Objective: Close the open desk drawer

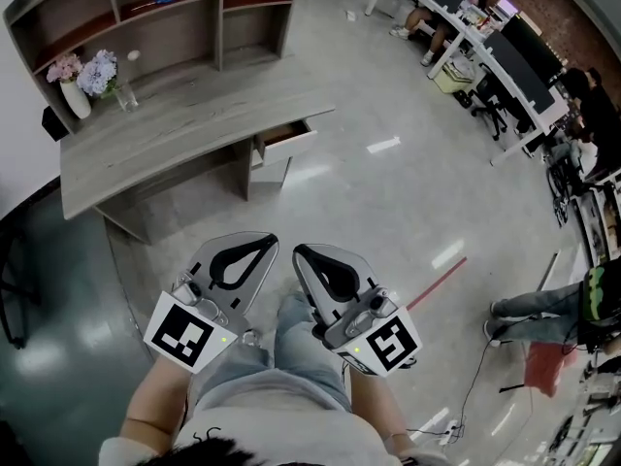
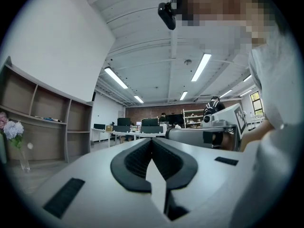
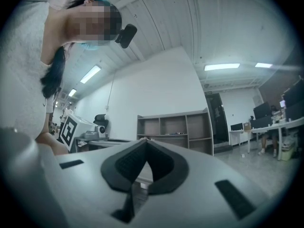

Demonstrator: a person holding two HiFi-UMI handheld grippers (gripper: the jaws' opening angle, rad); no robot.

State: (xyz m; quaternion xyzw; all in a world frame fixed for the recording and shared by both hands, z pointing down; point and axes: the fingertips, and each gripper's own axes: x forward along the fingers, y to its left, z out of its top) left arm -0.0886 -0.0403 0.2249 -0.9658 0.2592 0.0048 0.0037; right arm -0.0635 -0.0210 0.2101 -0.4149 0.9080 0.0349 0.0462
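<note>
A grey wooden desk [image 1: 175, 124] stands ahead on the shiny floor. Under its right end a drawer [image 1: 287, 140] is pulled open, its pale front facing me. Both grippers are held close to my body, well short of the desk and apart from the drawer. My left gripper [image 1: 270, 242] is shut, tips meeting, nothing between them; in its own view the left gripper [image 2: 152, 140] points across the office. My right gripper [image 1: 299, 251] is likewise shut and empty; seen from the right gripper [image 3: 145, 141] view, the desk and shelves lie beyond.
A shelf unit [image 1: 184, 13] backs the desk, with a vase of flowers [image 1: 78, 81] on the desk's left end. Rows of office desks with seated people [image 1: 505, 56] fill the far right. A red line [image 1: 437, 282] and cables cross the floor at right.
</note>
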